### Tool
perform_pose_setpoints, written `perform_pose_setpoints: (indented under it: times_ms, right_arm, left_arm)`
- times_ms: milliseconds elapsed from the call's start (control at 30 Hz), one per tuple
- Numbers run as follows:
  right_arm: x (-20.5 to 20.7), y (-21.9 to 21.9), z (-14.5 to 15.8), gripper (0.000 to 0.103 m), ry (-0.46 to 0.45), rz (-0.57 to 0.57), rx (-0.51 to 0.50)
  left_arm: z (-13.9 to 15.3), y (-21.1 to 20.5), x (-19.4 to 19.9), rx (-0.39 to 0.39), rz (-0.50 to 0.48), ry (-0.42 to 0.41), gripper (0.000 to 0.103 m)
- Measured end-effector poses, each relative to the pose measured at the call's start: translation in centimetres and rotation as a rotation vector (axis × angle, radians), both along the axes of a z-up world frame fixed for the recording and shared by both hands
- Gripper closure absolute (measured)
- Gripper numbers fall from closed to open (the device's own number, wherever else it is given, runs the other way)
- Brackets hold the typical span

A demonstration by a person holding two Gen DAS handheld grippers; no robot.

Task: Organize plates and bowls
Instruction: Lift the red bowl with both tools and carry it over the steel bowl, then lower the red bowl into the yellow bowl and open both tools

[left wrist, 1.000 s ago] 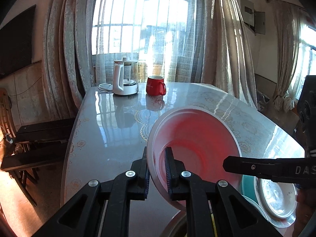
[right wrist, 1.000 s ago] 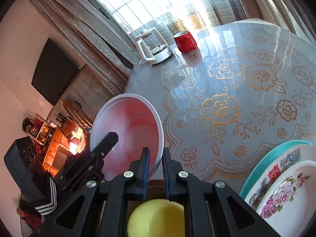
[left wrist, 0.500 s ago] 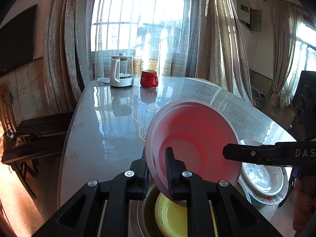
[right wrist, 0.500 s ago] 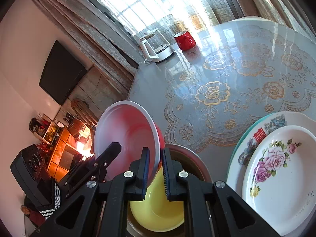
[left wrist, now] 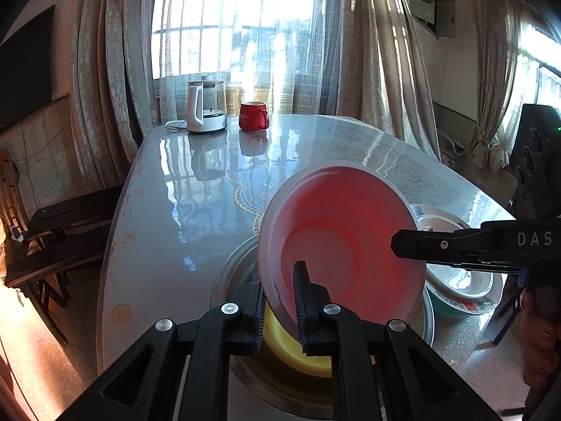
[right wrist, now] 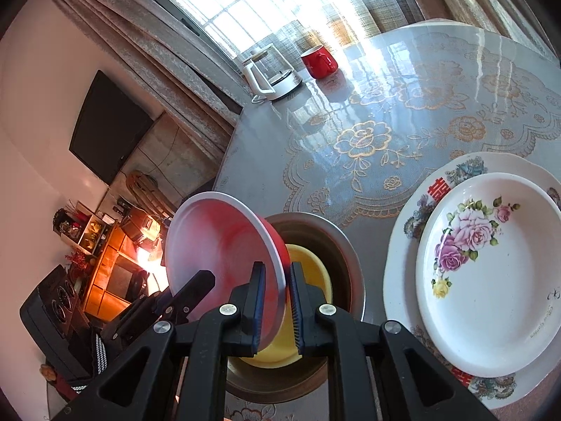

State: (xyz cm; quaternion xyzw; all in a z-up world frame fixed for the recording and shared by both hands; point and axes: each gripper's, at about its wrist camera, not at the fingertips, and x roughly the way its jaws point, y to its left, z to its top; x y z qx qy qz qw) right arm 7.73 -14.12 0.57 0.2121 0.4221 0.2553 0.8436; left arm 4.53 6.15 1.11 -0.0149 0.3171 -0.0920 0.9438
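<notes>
Yellow bowl [left wrist: 298, 351] mostly hidden behind tilted red bowl [left wrist: 343, 245] and gripper fingers. Metal basin [right wrist: 347, 256] partly covered likewise. Plate stack [right wrist: 487, 266] cut off at right edge. Writing on plate rim too small to read.

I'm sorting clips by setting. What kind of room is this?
Most likely a home dining room: a glossy table with a floral cloth, an electric kettle beside a red mug, and curtained windows.
</notes>
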Motion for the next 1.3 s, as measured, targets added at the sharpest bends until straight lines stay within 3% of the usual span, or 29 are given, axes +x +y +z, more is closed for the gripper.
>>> perform_pose_setpoints:
  times_ms: [567, 900, 1300]
  right_arm:
    - [0.0, 0.1, -2.2, 0.088, 0.088, 0.011, -0.009]
    - [-0.2, 0.2, -2.1, 0.076, 0.079, 0.011, -0.020]
    - [0.4, 0.5, -2.1, 0.074, 0.080, 0.010, -0.034]
  left_arm:
    - [-2.1, -0.2, -0.3, 0.019, -0.003, 0.094, 0.088]
    - [-2.3, 0.1, 0.1, 0.016, 0.014, 0.115, 0.088]
    - [-1.9, 0.0, 1.1, 0.027, 0.029, 0.128, 0.087]
